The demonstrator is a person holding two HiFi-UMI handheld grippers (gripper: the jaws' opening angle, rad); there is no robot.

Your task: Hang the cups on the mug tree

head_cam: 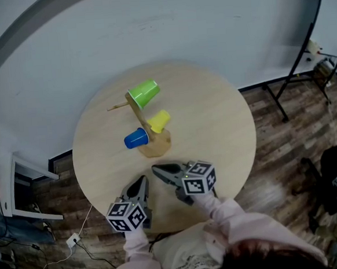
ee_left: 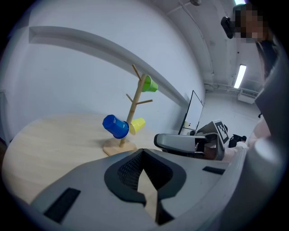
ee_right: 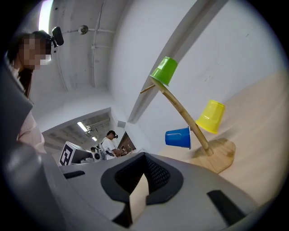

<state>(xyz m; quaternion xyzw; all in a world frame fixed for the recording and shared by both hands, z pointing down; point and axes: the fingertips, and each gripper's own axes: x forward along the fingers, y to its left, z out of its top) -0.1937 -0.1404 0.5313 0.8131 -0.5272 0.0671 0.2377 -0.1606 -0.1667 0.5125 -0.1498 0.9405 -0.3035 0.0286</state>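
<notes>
Three cups hang on the mug tree (head_cam: pixel 136 113) mid-table (head_cam: pixel 213 116) (green cup (head_cam: pixel 143 93) highest, yellow cup (head_cam: pixel 159 121) and blue cup (head_cam: pixel 136 139) lower). Near the front edge, the left gripper (head_cam: pixel 142 181) tilts slightly downward and the right gripper (head_cam: pixel 157 170) lies level, angled across it. Both have their jaws closed on nothing.
</notes>
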